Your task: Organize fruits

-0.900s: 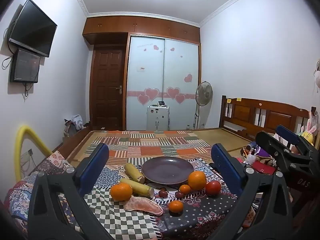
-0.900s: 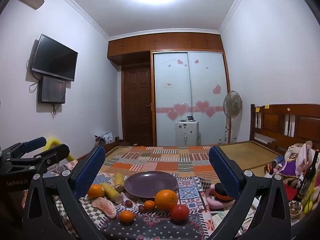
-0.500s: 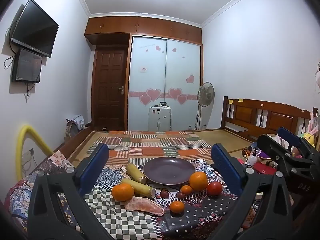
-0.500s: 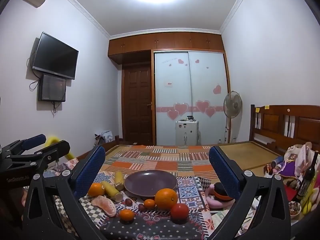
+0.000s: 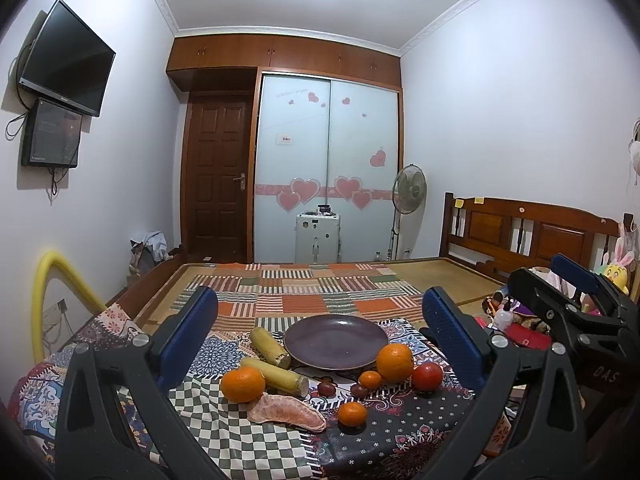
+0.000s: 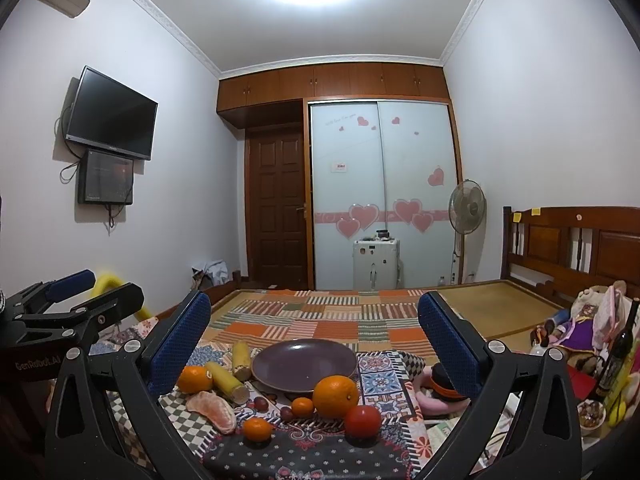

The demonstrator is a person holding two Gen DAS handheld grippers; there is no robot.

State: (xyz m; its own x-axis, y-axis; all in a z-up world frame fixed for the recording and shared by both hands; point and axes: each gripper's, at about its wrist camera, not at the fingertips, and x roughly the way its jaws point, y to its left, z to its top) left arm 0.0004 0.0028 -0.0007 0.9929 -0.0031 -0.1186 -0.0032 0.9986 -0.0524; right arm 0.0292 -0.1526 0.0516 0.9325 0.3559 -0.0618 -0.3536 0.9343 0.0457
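Nearest the cameras, the left gripper point(image 5: 320, 344) and the right gripper point(image 6: 314, 344) both hang with their blue-padded jaws spread wide apart and nothing between them, side by side above the near edge of a patterned patchwork cloth point(image 5: 384, 440). On that cloth, closest in, lie a small round mandarin point(image 5: 352, 414) and a peeled pinkish citrus segment cluster point(image 5: 286, 413), just beside each other. Behind them sit a round orange point(image 5: 242, 384) on the left, two dark grapes point(image 5: 327, 388) in the middle, a second small mandarin point(image 5: 369, 379), a larger orange point(image 5: 395, 362) and a red tomato point(image 5: 427, 376) on the right. Two yellow corn cob pieces point(image 5: 276, 372) lie left of the empty round purple plate point(image 5: 336, 342), which stands behind the fruit. Farther off, a striped patchwork blanket point(image 5: 320, 288) covers the bed, with a wooden headboard point(image 5: 528, 236) at right. At the far wall stand a white standing fan point(image 5: 409, 190), a sliding wardrobe with pink hearts point(image 5: 326, 168) and a brown door point(image 5: 218, 176); a black television point(image 5: 66, 58) hangs on the left wall.
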